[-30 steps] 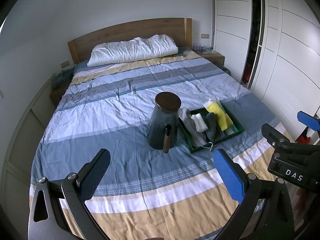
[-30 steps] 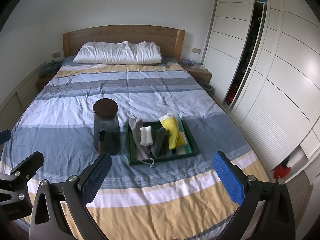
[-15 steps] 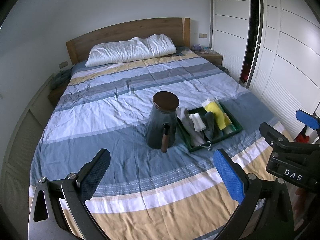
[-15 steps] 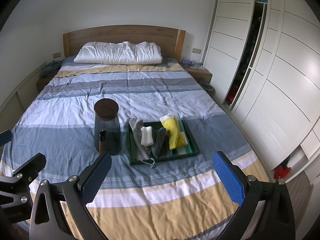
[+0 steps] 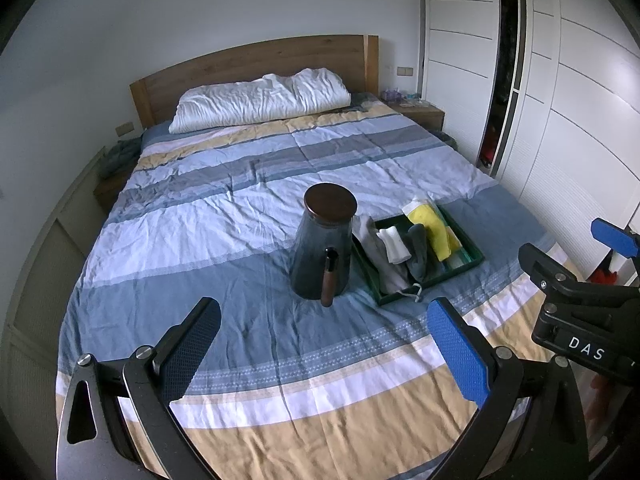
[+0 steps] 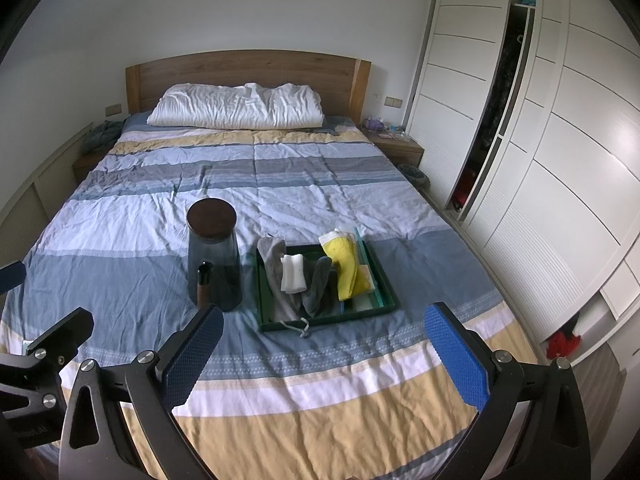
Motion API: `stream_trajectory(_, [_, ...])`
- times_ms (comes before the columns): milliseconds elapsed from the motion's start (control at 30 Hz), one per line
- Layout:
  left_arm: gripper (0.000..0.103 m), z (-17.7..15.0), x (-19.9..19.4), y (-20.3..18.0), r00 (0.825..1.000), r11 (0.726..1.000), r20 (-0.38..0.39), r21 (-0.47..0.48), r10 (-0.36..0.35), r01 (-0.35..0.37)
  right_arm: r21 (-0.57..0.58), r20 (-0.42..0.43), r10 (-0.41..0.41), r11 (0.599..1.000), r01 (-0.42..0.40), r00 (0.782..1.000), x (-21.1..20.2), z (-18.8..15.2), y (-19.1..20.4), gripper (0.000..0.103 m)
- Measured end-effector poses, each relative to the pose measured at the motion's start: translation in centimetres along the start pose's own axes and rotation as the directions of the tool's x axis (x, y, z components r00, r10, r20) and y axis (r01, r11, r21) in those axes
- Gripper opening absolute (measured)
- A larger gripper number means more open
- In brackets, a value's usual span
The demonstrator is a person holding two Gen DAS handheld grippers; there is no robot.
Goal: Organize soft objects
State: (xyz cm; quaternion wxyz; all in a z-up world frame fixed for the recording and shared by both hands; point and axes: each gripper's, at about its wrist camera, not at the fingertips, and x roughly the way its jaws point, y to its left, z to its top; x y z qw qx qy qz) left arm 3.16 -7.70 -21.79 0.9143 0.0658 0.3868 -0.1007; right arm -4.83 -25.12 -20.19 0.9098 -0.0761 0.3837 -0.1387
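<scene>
White "DAS" lettering read on right tool (image 5: 600, 272), left view only. Both tools, left tool (image 5: 324, 344) included, gaped apart, empty, over striped bed (image 6: 320, 184); green tray (image 6: 390, 300) of soft cloths beside dark glass jar (image 6: 214, 256).

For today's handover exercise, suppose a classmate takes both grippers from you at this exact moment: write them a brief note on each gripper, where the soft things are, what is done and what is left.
Left gripper: open, empty, held above the foot of the bed.
Right gripper: open, empty, likewise short of the tray.
The green tray sits on the duvet, right of the dark glass jar, whose brown lid is on.
In the tray: a long grey sock, a folded white cloth, a dark grey sock, a yellow cloth.
Done: nothing picked up, by the look of it.
Left: all four soft pieces still need sorting.
</scene>
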Motion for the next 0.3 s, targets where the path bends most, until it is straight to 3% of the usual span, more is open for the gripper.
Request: stream_trajectory(300, [0.101, 0.27, 0.06, -0.06, 1.0, 1.0, 0.002, -0.001, -0.005, 0.005, 0.002, -0.002, -0.003, 1.0, 0.003, 1.0, 0.2, 0.25, -0.03, 0.103])
